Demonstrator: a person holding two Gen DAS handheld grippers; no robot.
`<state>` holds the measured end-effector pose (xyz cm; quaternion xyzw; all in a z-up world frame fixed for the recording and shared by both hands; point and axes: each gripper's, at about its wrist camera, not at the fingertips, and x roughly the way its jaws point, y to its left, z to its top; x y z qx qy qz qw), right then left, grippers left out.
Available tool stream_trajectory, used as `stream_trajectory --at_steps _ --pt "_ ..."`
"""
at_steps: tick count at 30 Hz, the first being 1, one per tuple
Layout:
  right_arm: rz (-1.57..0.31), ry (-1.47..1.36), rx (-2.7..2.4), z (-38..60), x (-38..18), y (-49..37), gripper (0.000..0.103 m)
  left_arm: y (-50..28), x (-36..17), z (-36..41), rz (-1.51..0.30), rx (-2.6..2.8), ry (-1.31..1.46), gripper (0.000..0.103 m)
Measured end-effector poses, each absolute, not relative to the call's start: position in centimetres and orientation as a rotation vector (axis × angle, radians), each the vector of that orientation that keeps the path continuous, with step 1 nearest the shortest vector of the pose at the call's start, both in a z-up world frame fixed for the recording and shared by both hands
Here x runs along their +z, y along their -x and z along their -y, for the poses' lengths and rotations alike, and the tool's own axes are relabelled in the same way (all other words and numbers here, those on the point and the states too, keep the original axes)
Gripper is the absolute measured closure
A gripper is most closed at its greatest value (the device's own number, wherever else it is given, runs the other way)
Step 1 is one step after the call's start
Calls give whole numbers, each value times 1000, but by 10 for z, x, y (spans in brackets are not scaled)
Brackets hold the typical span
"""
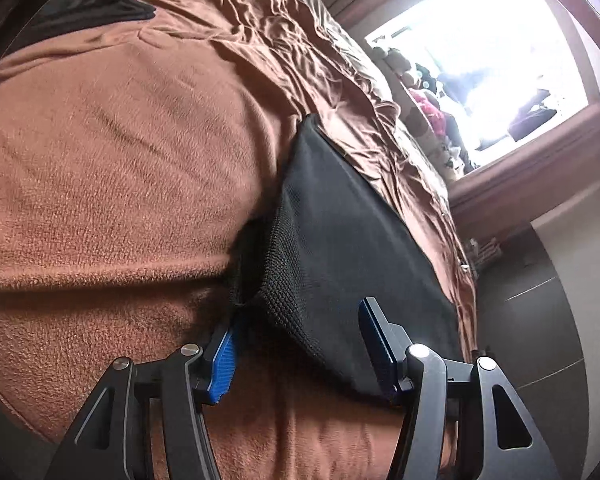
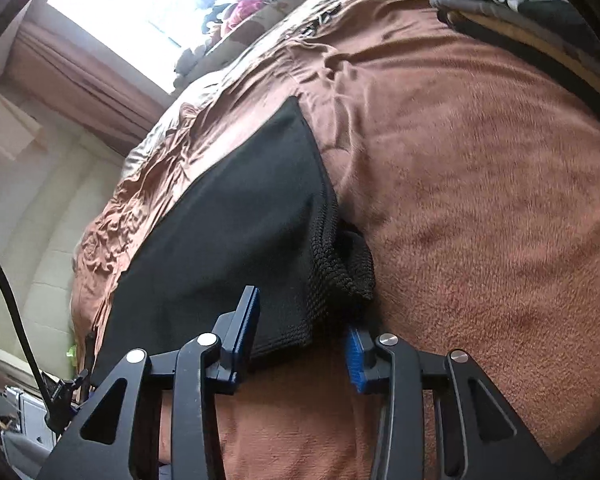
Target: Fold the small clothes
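Observation:
A small black knitted garment lies flat on the brown fleece blanket of a bed, with one near corner bunched up. My left gripper is low at the garment's near edge. Its blue pads stand apart with the cloth's edge between them, not pinched. In the right wrist view the same garment shows its bunched corner beside the right pad. My right gripper straddles that near corner, and its pads are still apart from the cloth.
A bright window with brown curtains and soft toys on its sill lies beyond the bed. Another dark cloth rests at the far side. A pile of dark clothes sits at the bed's far right. A black cable hangs at left.

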<state>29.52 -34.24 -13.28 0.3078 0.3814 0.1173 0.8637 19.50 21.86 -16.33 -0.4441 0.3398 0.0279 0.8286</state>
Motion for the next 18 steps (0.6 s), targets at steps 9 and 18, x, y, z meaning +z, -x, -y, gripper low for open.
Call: stream_trajectory --at_steps 9,18 --pt "-846 -695 225 345 -151 -307 66 -208 -180 -216 -810 128 909 65" --pt "-836 -697 175 343 -145 -317 94 -221 -182 -220 -832 201 832 95"
